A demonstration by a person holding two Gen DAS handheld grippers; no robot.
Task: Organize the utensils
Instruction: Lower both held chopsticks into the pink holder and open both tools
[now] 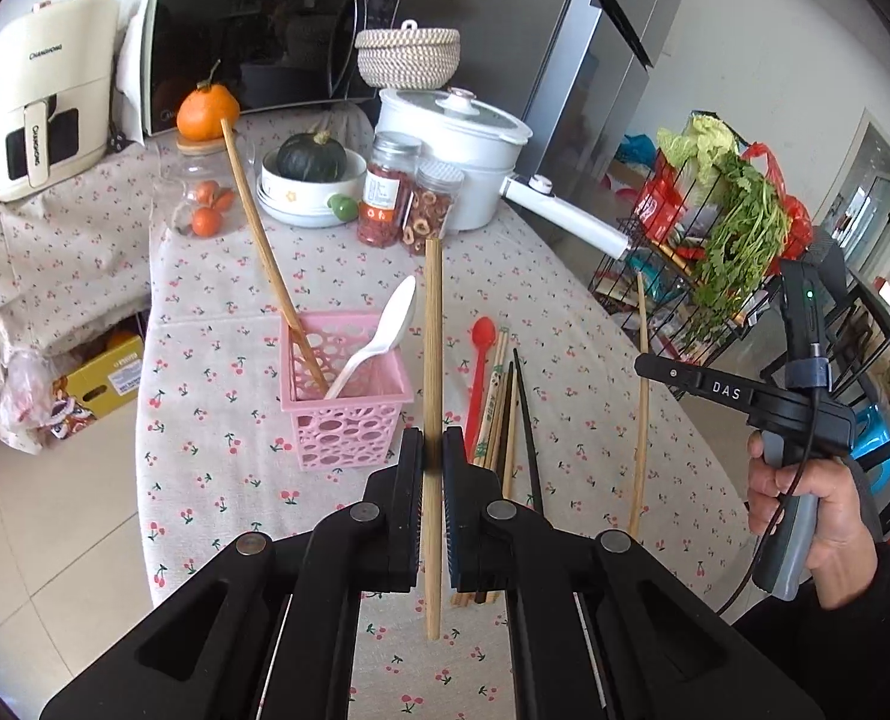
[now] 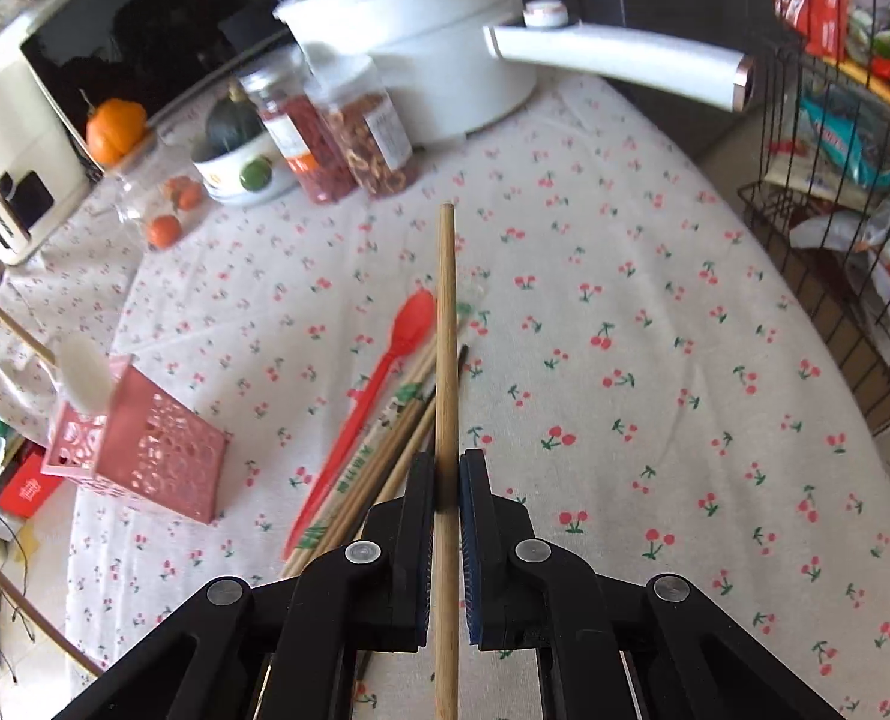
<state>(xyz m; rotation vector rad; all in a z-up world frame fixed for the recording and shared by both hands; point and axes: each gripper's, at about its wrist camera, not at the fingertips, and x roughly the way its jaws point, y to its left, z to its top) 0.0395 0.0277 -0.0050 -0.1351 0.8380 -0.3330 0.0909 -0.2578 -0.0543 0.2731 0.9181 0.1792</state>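
1. Pink perforated plastic basket (image 1: 348, 390) stood on the cherry-print tablecloth (image 1: 216, 312), holding one long wooden chopstick (image 1: 264, 246) leaning left and a white plastic spoon (image 1: 378, 339).
2. Left gripper (image 1: 432, 450): jaws pinched a pale wooden chopstick (image 1: 432, 360), upright, clear of the cloth, just right of the basket.
3. Red plastic spoon (image 1: 481, 372) lay flat beside a loose bundle of mixed wooden and black chopsticks (image 1: 502, 414), right of the basket.
4. Right gripper (image 2: 446, 480): jaws pressed on a second light wooden chopstick (image 2: 446, 330), raised above the bundle; a hand (image 1: 805, 492) gripped its handle.
5. White lidded pot with long handle (image 1: 463, 138) stood at the rear.
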